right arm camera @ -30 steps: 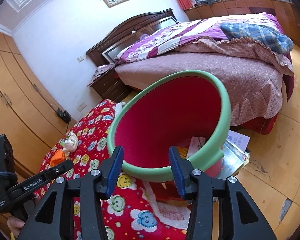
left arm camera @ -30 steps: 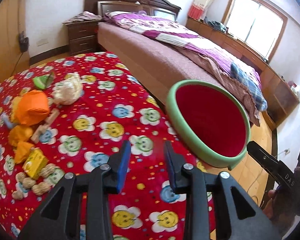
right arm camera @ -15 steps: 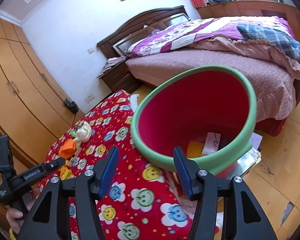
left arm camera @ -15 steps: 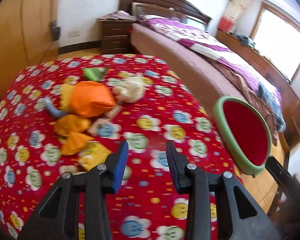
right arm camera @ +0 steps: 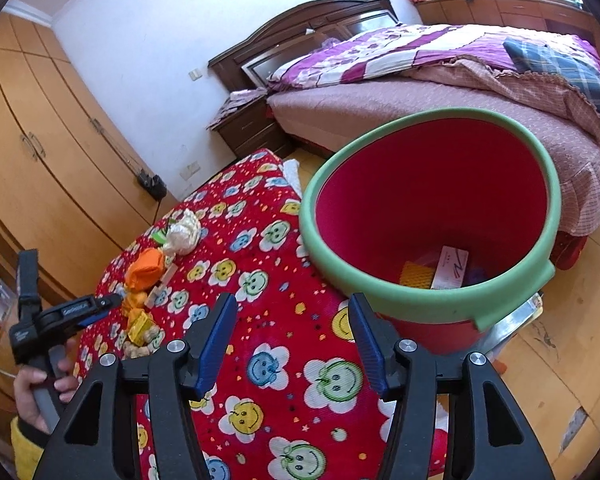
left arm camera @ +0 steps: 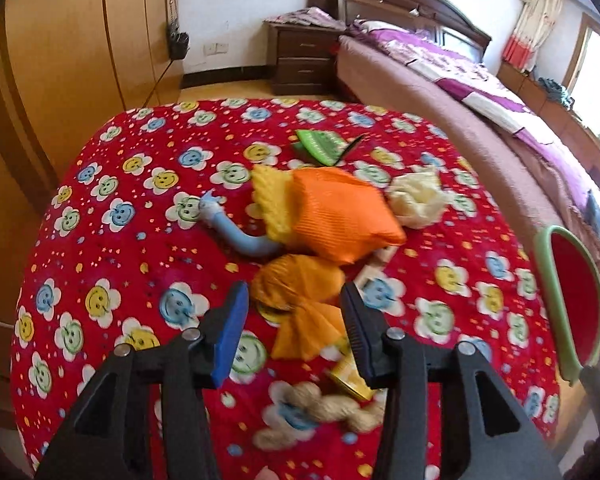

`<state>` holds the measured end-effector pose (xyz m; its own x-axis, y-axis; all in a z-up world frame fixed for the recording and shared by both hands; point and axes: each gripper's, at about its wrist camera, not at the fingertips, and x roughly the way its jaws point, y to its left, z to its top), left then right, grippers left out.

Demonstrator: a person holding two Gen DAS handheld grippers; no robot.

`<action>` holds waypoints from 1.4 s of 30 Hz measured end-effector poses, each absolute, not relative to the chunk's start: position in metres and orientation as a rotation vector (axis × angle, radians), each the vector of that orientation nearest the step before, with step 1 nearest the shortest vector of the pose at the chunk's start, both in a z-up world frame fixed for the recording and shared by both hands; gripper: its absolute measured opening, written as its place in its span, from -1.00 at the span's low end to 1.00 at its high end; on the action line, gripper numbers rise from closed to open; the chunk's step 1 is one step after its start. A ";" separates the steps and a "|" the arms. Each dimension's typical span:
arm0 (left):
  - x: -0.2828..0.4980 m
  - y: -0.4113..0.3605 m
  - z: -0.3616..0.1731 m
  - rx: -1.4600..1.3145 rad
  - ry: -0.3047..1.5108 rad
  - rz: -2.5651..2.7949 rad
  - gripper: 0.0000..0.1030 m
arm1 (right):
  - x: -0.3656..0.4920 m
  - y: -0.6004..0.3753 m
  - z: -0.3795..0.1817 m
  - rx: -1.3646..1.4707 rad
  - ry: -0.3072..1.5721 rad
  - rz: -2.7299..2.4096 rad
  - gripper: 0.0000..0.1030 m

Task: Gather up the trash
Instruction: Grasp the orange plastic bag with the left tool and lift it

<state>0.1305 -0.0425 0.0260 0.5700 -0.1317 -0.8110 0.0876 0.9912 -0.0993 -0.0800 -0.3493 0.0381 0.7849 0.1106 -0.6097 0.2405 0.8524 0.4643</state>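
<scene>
Trash sits heaped mid-table on the red cloth [left arm camera: 112, 248], so I have the left gripper [left arm camera: 294, 320] over the small orange wrapper [left arm camera: 300, 280], jaws just opened about halfway, straddling it and not yet pinching. The right gripper [right arm camera: 292, 340] waits half open and empty beside the bin [right arm camera: 380, 300], at the table edge to catch drops.

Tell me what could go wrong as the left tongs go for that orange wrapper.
The small orange wrapper lies against the big orange bag and the yellow packet, so the open left tongs might pinch or drag several. The bin stands off the table's edge, so a loose grip could drop trash on the floor.
</scene>
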 end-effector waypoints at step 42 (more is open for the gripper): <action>0.111 -0.006 0.030 -0.126 0.920 -0.189 -0.61 | -0.045 -0.293 0.042 0.441 0.740 0.033 0.15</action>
<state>0.1111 -0.0058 0.0304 0.5912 -0.2160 -0.7771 0.1085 0.9760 -0.1887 -0.0446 -0.2927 0.0423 0.7422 0.1820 -0.6450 0.1247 0.9081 0.3998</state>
